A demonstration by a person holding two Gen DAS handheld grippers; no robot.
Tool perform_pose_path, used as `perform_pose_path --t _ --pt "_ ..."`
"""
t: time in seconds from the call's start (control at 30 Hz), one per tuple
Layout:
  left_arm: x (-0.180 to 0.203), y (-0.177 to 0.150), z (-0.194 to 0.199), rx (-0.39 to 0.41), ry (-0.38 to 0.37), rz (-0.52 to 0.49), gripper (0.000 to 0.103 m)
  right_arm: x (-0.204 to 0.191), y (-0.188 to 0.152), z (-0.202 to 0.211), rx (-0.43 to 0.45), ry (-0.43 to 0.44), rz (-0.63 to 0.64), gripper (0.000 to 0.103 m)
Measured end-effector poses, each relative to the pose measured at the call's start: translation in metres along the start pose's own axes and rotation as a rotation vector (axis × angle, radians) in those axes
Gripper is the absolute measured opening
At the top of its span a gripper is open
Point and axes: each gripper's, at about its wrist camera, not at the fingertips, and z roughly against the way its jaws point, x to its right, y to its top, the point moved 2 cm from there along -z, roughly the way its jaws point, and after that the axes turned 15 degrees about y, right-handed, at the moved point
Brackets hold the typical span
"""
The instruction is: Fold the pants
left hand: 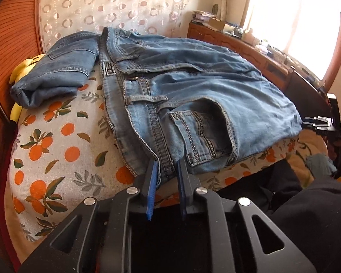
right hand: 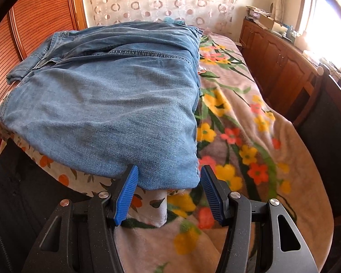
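Blue jeans (left hand: 193,95) lie folded on the bed's orange-print sheet (left hand: 56,150). Left gripper (left hand: 168,166) — jaws narrow — pinches the waistband edge; right gripper (right hand: 168,175) stands wide, the folded corner between its pads, unpressed.

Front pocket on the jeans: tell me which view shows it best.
The left wrist view. The front pocket sits near the middle of that frame, just beyond the left gripper, with its stitched edges and printed trim clear. The right wrist view shows only plain folded denim of the jeans; the pocket is out of sight there.
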Motion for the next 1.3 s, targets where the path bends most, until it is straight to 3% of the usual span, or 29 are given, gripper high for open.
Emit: perform_pose_path --t 0.43,0.87,0.93,1.0,1.07,1.3 --pt "0.011 0.059 0.03 0.169 0.018 0.023 0.017 -0.01 -0.008 0.002 0.005 0.035 0.028 0.059" --pt "0.012 0.082 0.035 0.213 0.023 0.037 0.017 -0.008 -0.009 -0.013 -0.044 -0.002 0.024 0.059" --pt "0.013 0.082 0.034 0.21 0.022 0.035 0.017 -0.007 -0.007 -0.01 -0.035 0.0 0.028 0.043" --pt "0.013 0.083 0.034 0.21 0.021 0.034 0.017 -0.006 -0.007 -0.008 -0.034 0.006 0.037 0.017" --pt "0.014 0.083 0.034 0.211 0.02 0.036 0.017 -0.007 -0.007 -0.006 -0.035 0.006 0.054 0.005" --pt "0.013 0.087 0.037 0.233 0.018 0.048 0.017 -0.011 0.008 0.027 0.069 -0.023 0.09 0.002"
